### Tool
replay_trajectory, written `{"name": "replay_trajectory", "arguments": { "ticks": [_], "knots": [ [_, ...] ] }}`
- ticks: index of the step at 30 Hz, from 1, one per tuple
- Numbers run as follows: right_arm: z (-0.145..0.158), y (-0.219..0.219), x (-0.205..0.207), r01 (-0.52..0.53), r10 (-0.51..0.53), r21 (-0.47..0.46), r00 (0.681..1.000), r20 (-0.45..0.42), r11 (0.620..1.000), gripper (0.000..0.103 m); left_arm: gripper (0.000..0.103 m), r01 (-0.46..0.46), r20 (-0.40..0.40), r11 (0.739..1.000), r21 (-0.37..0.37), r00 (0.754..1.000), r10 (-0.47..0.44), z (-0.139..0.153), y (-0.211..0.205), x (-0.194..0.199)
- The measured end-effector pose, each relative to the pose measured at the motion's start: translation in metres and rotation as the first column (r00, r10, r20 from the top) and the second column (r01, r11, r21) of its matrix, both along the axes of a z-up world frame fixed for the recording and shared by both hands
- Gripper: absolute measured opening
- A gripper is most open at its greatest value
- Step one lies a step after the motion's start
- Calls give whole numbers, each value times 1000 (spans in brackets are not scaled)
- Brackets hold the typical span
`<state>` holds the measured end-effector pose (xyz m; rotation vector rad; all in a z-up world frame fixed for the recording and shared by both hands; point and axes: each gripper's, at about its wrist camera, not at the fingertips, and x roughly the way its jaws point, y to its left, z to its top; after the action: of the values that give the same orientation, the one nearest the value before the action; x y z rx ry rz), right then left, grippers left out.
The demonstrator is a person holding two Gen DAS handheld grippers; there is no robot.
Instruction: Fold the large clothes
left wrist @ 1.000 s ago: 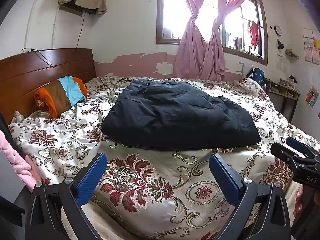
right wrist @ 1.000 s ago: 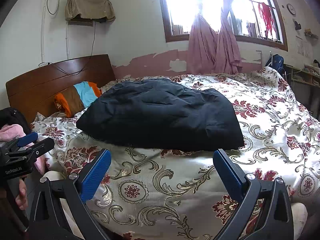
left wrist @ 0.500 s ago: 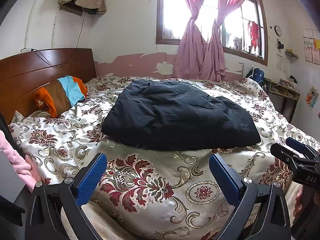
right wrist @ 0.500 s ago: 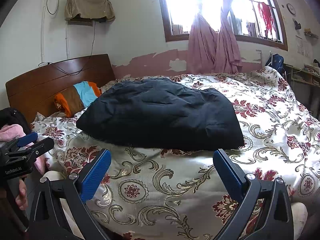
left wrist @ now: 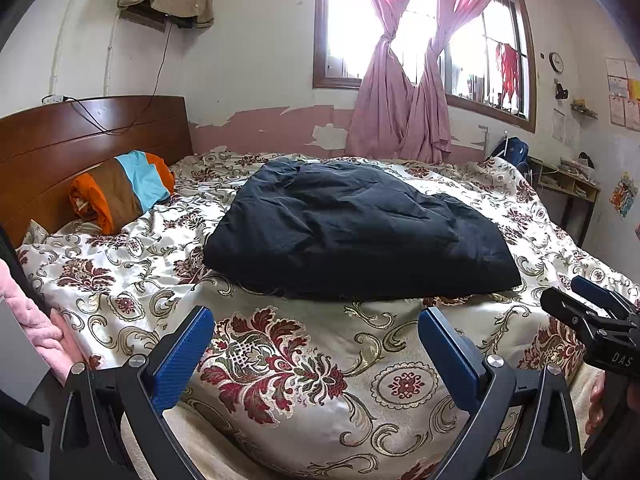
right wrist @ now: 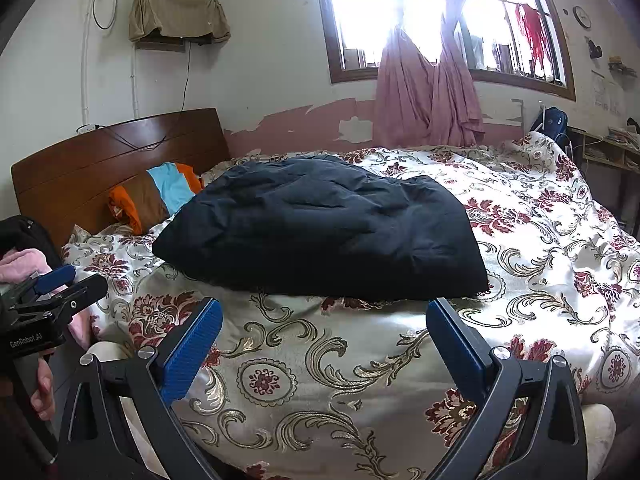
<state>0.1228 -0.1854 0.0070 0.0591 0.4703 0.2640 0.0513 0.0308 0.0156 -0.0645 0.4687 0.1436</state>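
Note:
A large dark navy garment (left wrist: 360, 232) lies folded in a puffy mound on the flowered bedspread (left wrist: 288, 364); it also shows in the right wrist view (right wrist: 328, 236). My left gripper (left wrist: 316, 336) is open and empty, held short of the garment's near edge. My right gripper (right wrist: 324, 332) is open and empty, also short of that near edge. Each gripper shows at the side of the other's view: the right one (left wrist: 592, 320) and the left one (right wrist: 48, 292).
An orange, brown and blue pillow (left wrist: 120, 192) lies by the wooden headboard (left wrist: 80, 132). Pink fabric (left wrist: 36, 320) sits at the bed's left edge. A window with pink curtains (left wrist: 404, 92) is behind the bed, and a small desk (left wrist: 568, 184) at the far right.

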Motion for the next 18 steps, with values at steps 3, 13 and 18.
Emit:
{"name": "replay_trajectory", "arguments": {
  "ticks": [3, 13, 18],
  "knots": [
    [0, 0, 0, 0, 0, 0, 1000, 0, 1000, 100, 103, 1, 0, 1000, -1, 1000, -1, 0, 0, 0],
    [-2, 1, 0, -1, 1, 0, 1000, -4, 1000, 100, 103, -50, -1, 999, -8, 999, 50, 3, -2, -2],
    [-3, 3, 0, -2, 2, 1, 1000, -6, 1000, 100, 103, -70, 2, 998, 3, 998, 70, 5, -2, -2]
  ]
}}
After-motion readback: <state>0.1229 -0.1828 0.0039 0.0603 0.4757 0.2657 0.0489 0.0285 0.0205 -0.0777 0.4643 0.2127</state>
